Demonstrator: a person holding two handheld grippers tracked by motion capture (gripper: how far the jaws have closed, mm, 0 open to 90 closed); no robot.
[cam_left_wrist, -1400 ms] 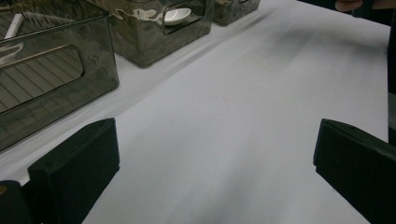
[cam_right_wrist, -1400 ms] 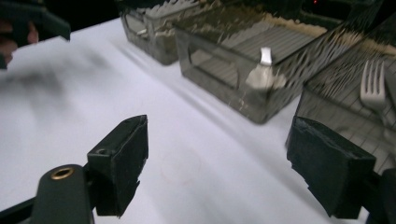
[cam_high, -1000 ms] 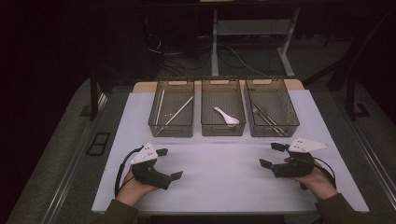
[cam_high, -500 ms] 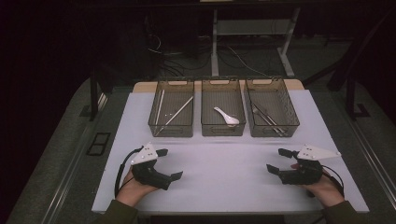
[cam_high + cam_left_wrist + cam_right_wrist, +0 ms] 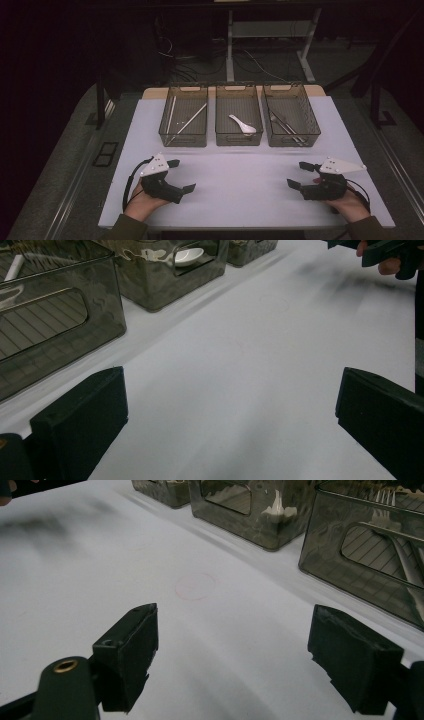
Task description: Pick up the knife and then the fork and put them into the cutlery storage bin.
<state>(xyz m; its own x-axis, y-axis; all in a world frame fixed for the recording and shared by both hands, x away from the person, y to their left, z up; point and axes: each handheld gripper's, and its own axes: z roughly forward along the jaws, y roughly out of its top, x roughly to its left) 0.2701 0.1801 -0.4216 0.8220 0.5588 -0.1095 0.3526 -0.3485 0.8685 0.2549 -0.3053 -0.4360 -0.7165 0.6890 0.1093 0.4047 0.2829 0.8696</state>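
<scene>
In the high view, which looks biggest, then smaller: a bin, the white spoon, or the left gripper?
1. Middle bin, the largest; all three bins look alike in size.
2. Left gripper, clearly smaller, though nearer the camera.
3. White spoon, the smallest.

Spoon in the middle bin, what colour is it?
White; the spoon shows best in the high view.

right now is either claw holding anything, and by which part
Nothing is held: the left claw and right claw both stand open over the bare white table.
</scene>
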